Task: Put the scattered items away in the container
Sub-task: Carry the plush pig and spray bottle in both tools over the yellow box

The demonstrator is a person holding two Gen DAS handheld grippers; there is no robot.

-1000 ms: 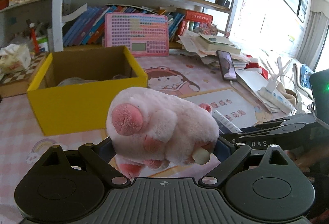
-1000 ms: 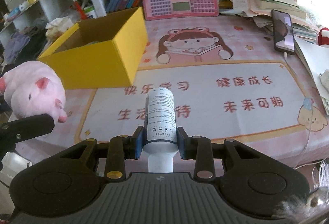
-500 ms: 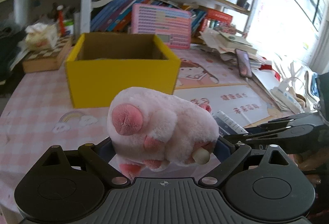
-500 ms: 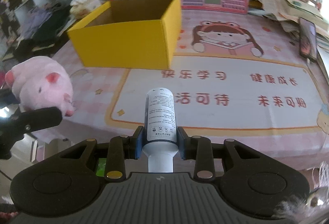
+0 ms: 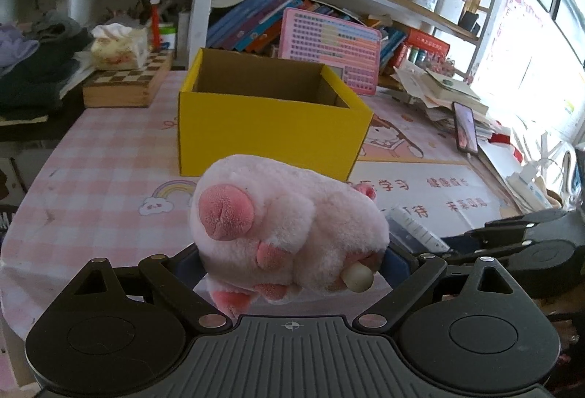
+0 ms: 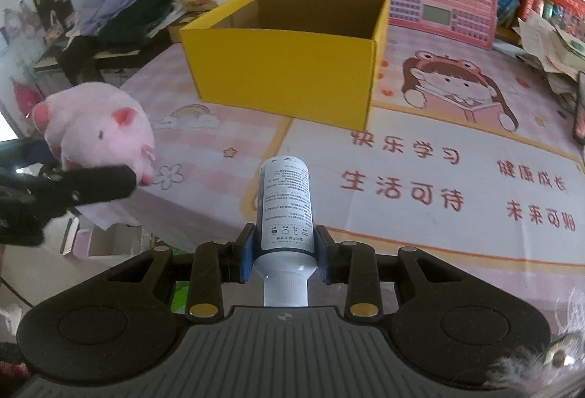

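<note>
A pink plush pig (image 5: 285, 226) fills my left gripper (image 5: 289, 259), whose wide-set fingers are shut on its body above the near table edge. In the right wrist view the same pig (image 6: 98, 135) hangs at the far left, with the left gripper (image 6: 65, 186) under it. My right gripper (image 6: 285, 248) is shut on a white bottle (image 6: 287, 208) with printed text, cap toward the camera. The open yellow cardboard box (image 5: 270, 127) stands ahead of both grippers on the table; in the right wrist view the box (image 6: 285, 69) is ahead, and its floor is hidden.
A pink cartoon mat (image 6: 438, 171) and checked cloth (image 5: 102, 186) cover the table. A pink toy keyboard (image 5: 329, 50) leans behind the box. A chessboard box (image 5: 128, 83) sits back left, piled papers and a phone (image 5: 464, 131) at right. Full bookshelves stand behind.
Both grippers have swung left along the table with their loads, so the yellow box now sits nearer the centre of each view. Neither grip has altered.
</note>
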